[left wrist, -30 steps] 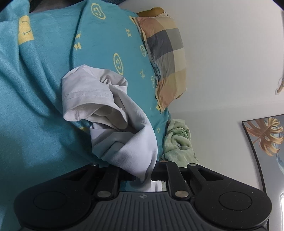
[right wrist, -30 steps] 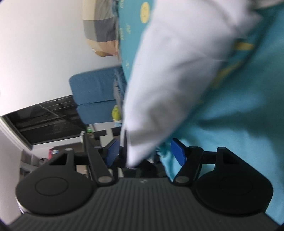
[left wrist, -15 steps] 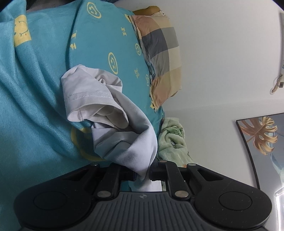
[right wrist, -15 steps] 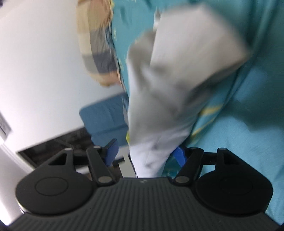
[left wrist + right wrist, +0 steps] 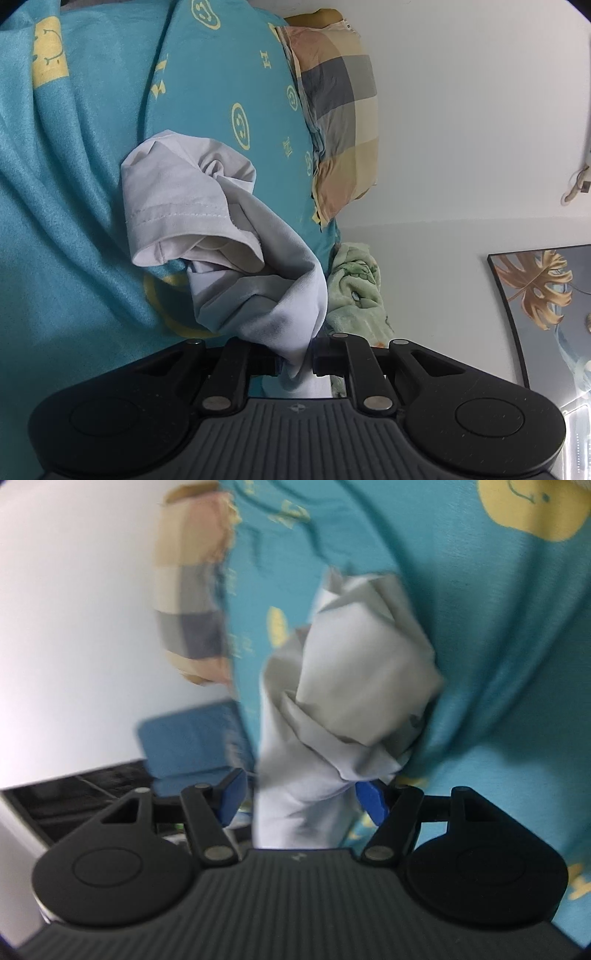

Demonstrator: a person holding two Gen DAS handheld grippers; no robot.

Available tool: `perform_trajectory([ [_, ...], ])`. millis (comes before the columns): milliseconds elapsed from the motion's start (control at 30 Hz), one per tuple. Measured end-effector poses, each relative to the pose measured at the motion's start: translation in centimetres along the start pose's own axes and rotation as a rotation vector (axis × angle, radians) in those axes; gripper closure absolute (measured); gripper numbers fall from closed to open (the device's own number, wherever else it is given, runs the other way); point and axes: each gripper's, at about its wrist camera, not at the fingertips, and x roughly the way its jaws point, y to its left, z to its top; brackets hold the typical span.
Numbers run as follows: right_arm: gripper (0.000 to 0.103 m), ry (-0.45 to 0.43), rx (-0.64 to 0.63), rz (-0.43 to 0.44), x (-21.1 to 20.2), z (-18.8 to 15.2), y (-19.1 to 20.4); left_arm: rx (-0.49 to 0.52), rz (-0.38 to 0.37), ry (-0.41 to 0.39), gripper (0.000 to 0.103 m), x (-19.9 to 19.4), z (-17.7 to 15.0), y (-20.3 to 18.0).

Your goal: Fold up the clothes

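White garment (image 5: pixel 236 258), crumpled and bunched, runs as a long rope of cloth from the left tongs (image 5: pixel 295 360) out over the teal bedsheet (image 5: pixel 66 240), its long axis pointing away from the tongs toward the pillows, with a stitched hem (image 5: pixel 173 218) folded over at the far end. The left tongs are closed tight on its near end. In the right wrist view the same cloth (image 5: pixel 332 716) hangs between the blue pads of the right tongs (image 5: pixel 304 801), which stand wide apart without pinching it. A checked pillow (image 5: pixel 340 122) lies at the bed's far edge against the wall, beside a teal smiley pillow (image 5: pixel 229 92).
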Motion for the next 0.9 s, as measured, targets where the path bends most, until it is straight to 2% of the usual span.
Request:
perform_trajectory([
  [33, 0.034, -0.003, -0.011, -0.016, 0.1, -0.1, 0.1, 0.002, 0.002, 0.000, 0.090, 0.0, 0.0, 0.0],
  [67, 0.042, -0.005, -0.022, -0.031, 0.2, -0.2, 0.1, 0.003, 0.004, 0.000, 0.090, 0.1, -0.1, -0.1],
  [100, 0.057, -0.008, -0.033, -0.047, 0.4, -0.3, 0.2, 0.002, 0.005, 0.000, 0.089, 0.1, -0.1, 0.0],
  [200, 0.076, -0.018, -0.098, -0.060, 0.2, -1.0, 0.9, -0.014, 0.006, -0.008, 0.082, -0.1, -0.1, 0.5],
  [267, 0.078, -0.027, -0.139, -0.050, -0.1, -1.4, 1.3, -0.031, -0.003, -0.009, 0.068, -0.2, 0.0, 0.5],
  [433, 0.080, -0.034, -0.205, -0.013, -0.3, -1.7, 2.5, -0.103, -0.027, 0.012, 0.053, -0.9, -0.4, 1.0],
  [567, 0.080, -0.031, -0.236, 0.014, 0.7, -1.5, 4.0, -0.173, -0.047, 0.038, 0.034, -1.4, -2.2, 1.5],
  [667, 0.081, -0.026, -0.246, 0.018, 1.6, -1.4, 4.7, -0.225, -0.080, 0.089, 0.029, -0.7, -3.7, 1.2],
  [767, 0.081, -0.019, -0.242, 0.015, 2.1, -1.4, 4.8, -0.250, -0.150, 0.123, 0.021, 1.2, -4.9, 0.3],
  [833, 0.081, -0.019, -0.232, 0.017, 2.4, -1.4, 5.0, -0.229, -0.168, 0.124, 0.021, 2.5, -5.5, -0.4],
  [900, 0.081, -0.021, -0.220, 0.022, 2.3, -1.4, 4.9, -0.232, -0.196, 0.094, 0.021, 3.1, -6.2, -0.6],
])
